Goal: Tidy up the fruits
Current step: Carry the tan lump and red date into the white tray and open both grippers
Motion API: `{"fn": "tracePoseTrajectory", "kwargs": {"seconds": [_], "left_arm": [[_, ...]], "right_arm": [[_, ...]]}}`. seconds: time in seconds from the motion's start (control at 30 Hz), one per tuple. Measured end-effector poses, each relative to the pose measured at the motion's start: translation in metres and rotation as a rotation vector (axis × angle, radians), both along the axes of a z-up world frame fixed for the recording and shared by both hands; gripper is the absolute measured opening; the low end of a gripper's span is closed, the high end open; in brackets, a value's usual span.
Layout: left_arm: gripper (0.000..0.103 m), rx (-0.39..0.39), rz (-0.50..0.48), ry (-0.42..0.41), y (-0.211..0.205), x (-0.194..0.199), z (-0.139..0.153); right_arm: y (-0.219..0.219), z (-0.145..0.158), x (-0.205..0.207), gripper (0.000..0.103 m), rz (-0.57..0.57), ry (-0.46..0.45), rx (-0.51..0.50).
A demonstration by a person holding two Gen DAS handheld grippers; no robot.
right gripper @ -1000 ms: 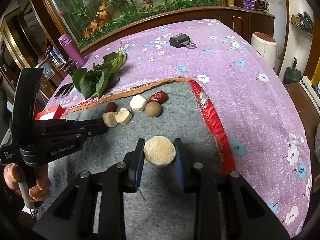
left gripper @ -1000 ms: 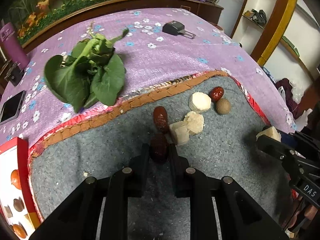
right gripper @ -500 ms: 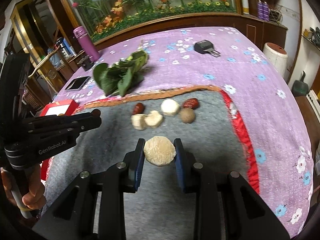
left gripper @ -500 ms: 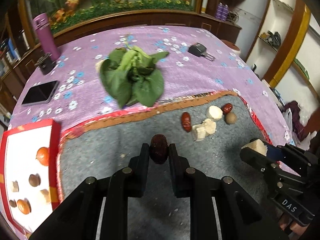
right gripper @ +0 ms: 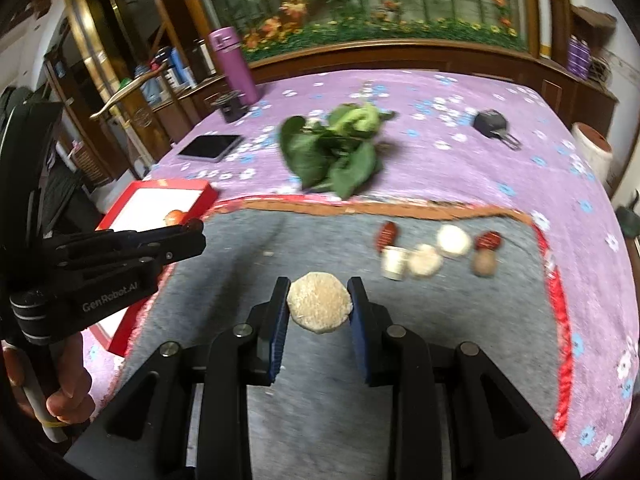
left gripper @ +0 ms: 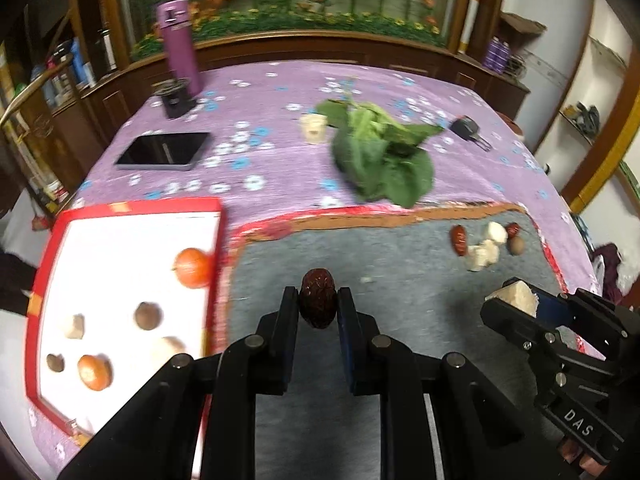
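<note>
I have both claws loaded over the grey mat point(left gripper: 400, 280), which lies on the purple flowered surface point(left gripper: 280, 92), and the risk from here is mostly in the carry to the red tray point(left gripper: 132, 210), just off the mat's left edge. That tray already holds two orange fruits, a few brown ones and some pale pieces, so I judge a careless drop could land on one and send it rolling toward the low rim. The bunch of greens point(left gripper: 380, 160) beyond the mat's far edge, the phone point(left gripper: 164, 150) and the purple bottle point(left gripper: 180, 48) sit well clear of the path, I think. My right claw point(right gripper: 319, 308) is closed on a round pale slice point(right gripper: 319, 308), gripped by its rim only; a crumbly-looking piece like that may break or pivot out if I swing fast. My left claw point(left gripper: 318, 306) is pinched nearly shut on a dark red date point(left gripper: 318, 300), held near the tips, and its smooth oval skin could squirt free. The two claws ride close together, so they may knock each other above the tray. The leftover dates point(right gripper: 387, 234) and pale pieces point(right gripper: 452, 240) wait near the mat's far right corner.
</note>
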State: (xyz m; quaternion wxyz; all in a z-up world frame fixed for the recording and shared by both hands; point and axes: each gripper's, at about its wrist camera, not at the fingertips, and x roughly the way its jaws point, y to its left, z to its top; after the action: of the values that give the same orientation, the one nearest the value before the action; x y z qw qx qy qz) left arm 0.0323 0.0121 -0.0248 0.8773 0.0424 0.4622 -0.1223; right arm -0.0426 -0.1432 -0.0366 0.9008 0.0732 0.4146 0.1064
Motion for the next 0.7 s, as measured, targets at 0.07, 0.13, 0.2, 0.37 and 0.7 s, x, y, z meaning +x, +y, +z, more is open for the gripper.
{"fn": "tracePoseTrajectory", "kwargs": {"seconds": [0.07,0.13,0.2,0.37,0.7], "left_arm": [[0.018,-0.003,0.02,-0.005,0.012,0.0,0.002],[0.018,-0.003,0.046,-0.01,0.025,-0.002,0.005],[0.018,-0.003,0.066,-0.015,0.037,-0.004,0.006],[0.018,-0.002,0.116,-0.021,0.068,-0.008,0.009],[0.018,0.008,0.231,-0.016,0.128,-0.013,0.006]], "right_arm": [[0.014,0.002,0.002,0.031,0.028,-0.005,-0.005],[0.031,0.003,0.005,0.031,0.06,-0.007,-0.004],[0.045,0.005,0.006,0.031,0.086,-0.009,-0.007],[0.081,0.01,0.009,0.031,0.148,-0.02,-0.019],[0.138,0.009,0.014,0.031,0.238,-0.017,-0.029]]}}
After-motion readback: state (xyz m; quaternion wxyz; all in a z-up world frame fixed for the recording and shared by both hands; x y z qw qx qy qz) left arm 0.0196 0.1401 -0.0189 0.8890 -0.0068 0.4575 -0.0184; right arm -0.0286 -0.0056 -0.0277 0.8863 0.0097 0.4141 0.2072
